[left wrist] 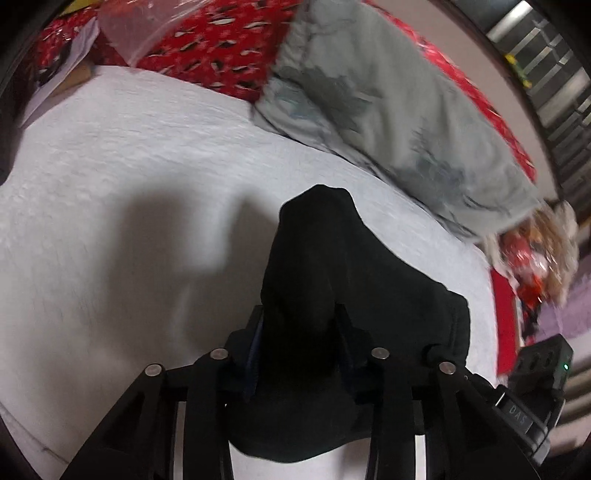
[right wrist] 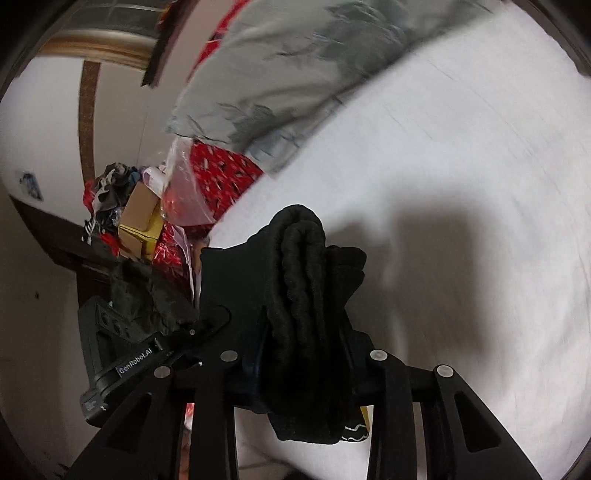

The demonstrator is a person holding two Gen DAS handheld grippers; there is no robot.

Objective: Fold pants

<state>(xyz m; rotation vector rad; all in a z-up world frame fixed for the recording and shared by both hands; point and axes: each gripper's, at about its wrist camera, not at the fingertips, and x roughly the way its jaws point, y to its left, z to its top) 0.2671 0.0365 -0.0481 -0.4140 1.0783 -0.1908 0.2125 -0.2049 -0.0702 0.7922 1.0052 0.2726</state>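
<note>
Black pants (left wrist: 332, 266) hang bunched between the fingers of my left gripper (left wrist: 301, 332), which is shut on the cloth above the white bed sheet (left wrist: 129, 166). The fabric drapes to the right toward the other gripper's body (left wrist: 535, 391) at the frame's lower right. In the right wrist view, my right gripper (right wrist: 304, 332) is shut on a thick ribbed fold of the same black pants (right wrist: 303, 266), with cloth hanging below the fingers. The left gripper's body (right wrist: 110, 343) shows at the lower left there. Both pinch points are hidden by cloth.
A grey patterned pillow (left wrist: 388, 110) lies at the head of the bed on a red patterned blanket (left wrist: 207, 48). Boxes and bags (right wrist: 140, 218) are piled beside the bed. A clear plastic bag (left wrist: 140, 26) sits at the top left.
</note>
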